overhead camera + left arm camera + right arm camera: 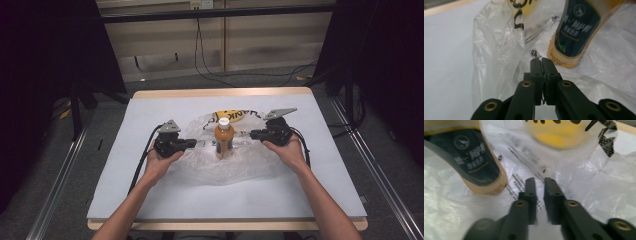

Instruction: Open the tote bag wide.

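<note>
While both hands rest at mid-worktop, the scene reads so:
Bottle [224, 138]: upright, long axis vertical, white cap up, orange drink with a dark label; it stands on the clear plastic bag [220, 165].
Bag: crumpled and spread flat on the white worktop [150, 200], yellow print at its far end.
Left tongs [194, 143]: just left of the bottle, tips aimed at it, jaws pressed together pinching the bag film.
Right tongs [253, 134]: just right of the bottle, tips aimed at it, jaws slightly spread over the bag.
</note>
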Demonstrator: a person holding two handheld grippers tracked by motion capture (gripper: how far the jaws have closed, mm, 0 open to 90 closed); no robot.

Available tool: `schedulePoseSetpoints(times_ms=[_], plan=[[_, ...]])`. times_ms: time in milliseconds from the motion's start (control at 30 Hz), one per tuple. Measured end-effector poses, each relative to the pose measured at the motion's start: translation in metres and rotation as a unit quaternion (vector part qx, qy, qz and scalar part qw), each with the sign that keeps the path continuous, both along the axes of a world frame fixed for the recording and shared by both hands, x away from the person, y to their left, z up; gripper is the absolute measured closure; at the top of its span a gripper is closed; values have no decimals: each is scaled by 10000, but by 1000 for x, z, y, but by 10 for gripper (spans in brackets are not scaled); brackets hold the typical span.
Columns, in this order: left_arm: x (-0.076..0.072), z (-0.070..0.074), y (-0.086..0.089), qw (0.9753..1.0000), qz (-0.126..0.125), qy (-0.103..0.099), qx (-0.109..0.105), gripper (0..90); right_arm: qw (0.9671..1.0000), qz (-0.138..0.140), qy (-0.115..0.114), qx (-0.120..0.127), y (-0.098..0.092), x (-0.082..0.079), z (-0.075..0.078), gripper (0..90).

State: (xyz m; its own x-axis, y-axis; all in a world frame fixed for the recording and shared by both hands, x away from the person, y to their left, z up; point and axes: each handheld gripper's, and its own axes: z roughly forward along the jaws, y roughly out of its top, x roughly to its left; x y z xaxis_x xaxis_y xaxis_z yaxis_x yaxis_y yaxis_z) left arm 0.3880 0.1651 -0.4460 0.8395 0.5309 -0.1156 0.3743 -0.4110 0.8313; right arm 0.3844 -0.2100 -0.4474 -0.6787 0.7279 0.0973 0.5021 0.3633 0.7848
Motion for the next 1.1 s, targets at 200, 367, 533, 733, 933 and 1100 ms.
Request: schedulePoseSetpoints(times_ms=[200, 367, 533, 733, 933, 1100], plan=[[-12, 9, 15, 9986, 183, -230, -444, 645, 9983, -72, -278, 504, -9, -20, 6, 576], [-19, 16, 19, 9976, 262, -382, -520, 505, 9955, -294, -547, 720, -16, -34, 14, 338], [-27, 21, 22, 9970, 344, -515, -471, 321, 9935, -436, -666, 813, -21, -44, 20, 176], [-39, 22, 27, 9964, 380, -692, -308, 149, 9885, -619, -925, 1026, -35, -64, 23, 38], [-51, 23, 36, 9948, 482, -807, -389, 70, 9837, -855, -1117, 1116, -45, -82, 23, 7], [-63, 21, 43, 9953, 462, -765, -365, 43, 9827, -1001, -1125, 1074, -53, -99, 19, 23]])
